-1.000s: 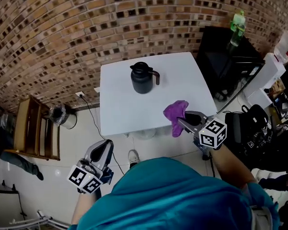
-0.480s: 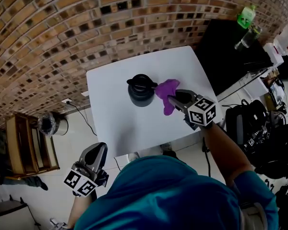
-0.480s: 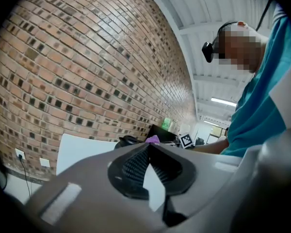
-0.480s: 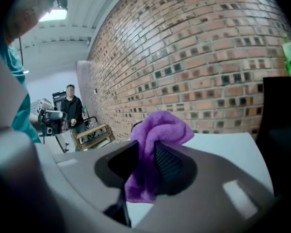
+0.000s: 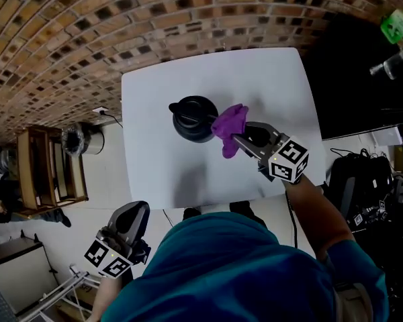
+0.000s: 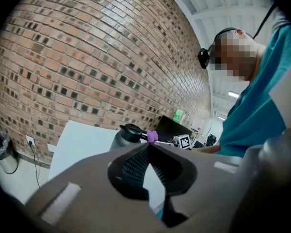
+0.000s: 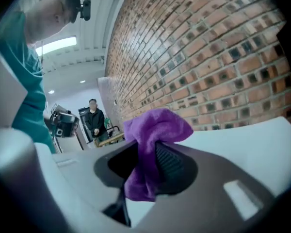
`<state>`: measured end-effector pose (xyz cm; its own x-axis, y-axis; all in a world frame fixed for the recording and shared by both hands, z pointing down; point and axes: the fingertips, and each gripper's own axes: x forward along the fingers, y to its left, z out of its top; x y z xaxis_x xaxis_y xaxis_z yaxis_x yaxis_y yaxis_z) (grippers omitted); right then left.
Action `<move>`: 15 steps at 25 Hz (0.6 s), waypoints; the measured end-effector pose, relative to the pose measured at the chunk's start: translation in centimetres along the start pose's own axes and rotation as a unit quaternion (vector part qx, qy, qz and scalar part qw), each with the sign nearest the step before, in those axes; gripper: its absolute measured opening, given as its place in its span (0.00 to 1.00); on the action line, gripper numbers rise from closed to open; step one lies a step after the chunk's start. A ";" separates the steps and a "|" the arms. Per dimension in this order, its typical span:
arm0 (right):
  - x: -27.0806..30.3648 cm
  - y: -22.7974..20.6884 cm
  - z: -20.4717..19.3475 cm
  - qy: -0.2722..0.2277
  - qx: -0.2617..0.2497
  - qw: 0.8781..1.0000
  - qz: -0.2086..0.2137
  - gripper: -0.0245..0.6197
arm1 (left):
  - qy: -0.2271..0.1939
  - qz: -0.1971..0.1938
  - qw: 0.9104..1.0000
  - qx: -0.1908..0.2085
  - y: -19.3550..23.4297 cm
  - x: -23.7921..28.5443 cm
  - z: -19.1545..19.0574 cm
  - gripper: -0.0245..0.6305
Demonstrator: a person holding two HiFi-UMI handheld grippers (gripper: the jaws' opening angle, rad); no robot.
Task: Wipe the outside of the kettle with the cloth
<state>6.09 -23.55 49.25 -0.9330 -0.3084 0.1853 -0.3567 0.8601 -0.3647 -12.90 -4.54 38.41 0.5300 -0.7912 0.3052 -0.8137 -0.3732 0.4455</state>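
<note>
Kettle (image 5: 193, 118) just ahead of right gripper (image 5: 239, 138), jaws clamped on purple cloth (image 5: 228, 126) seemingly touching its side; wiping likely just beginning, next calling for pressing and sweeping round the body; left gripper (image 5: 137, 209) closed, empty, well back.

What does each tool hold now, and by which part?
The right tool is shut on the purple cloth, pinching a bunched fold; one end hangs loose. The left tool is shut and empty.
</note>
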 end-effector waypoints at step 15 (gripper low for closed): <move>2.8 -4.1 -13.0 0.132 0.044 0.987 -0.084 0.21 | 0.049 -0.027 0.998 0.020 -0.2 1.6 -0.5 0.04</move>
<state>5.53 -22.68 63.11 -0.8195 -0.3177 0.4770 -0.5193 0.7639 -0.3833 -11.77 -5.49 39.28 0.5920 -0.7196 0.3630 -0.7914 -0.4339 0.4305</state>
